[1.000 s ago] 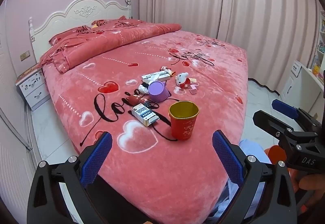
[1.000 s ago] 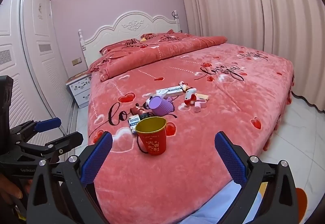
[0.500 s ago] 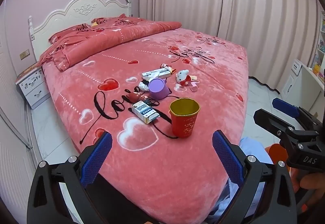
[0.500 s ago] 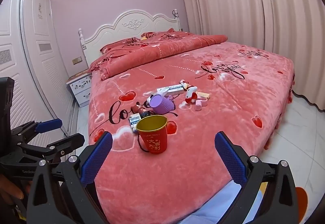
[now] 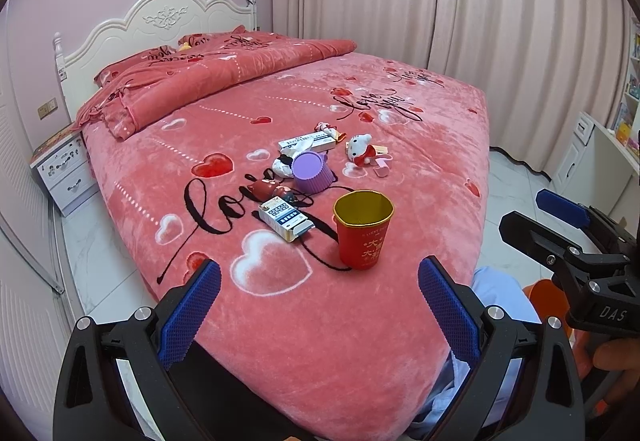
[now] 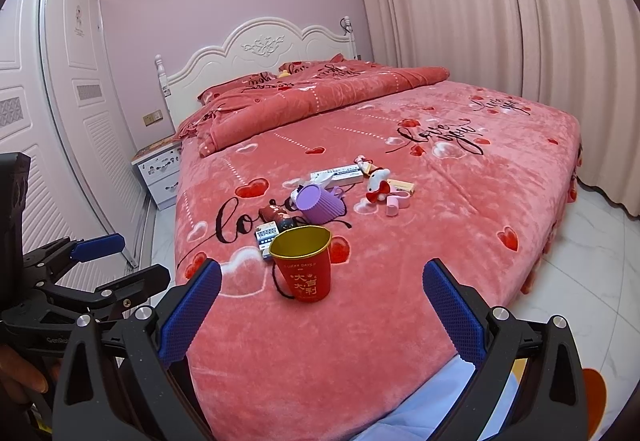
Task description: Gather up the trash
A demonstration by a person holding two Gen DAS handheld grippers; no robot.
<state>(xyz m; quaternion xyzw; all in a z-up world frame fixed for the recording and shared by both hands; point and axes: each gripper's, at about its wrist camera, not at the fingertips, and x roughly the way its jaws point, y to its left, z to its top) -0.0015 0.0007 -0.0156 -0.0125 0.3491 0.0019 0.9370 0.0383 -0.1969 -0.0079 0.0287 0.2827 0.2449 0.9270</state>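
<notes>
Pink bedroom, curtains [image 5: 460, 1]; red heart-print bed [image 5: 360, 321]. Red cup [image 5: 363, 229] upright, mouth up. Left tool [image 5: 319, 305], right tool [image 6: 322, 305]: both spread, empty.

From my right wrist view the blue-and-white carton [image 6: 267, 236] half hidden behind the red cup [image 6: 303, 265], small wrappers by the plush toy [image 6: 378, 183] too tiny for me to identify

soft, even light fills both views, probably daylight filtering through the closed curtains [image 5: 460, 13], which glow pale pink. shadows are faint: a weak one sits under the red cup [image 5: 363, 229] on the bed [image 5: 360, 341]. no hard glare, only a mild sheen on the floor tiles [image 6: 592, 241]. fisheye bending curves the curtains and wardrobe [image 6: 60, 121], with black vignette corners. focus is sharp mid-frame, softer at the edges.
</notes>
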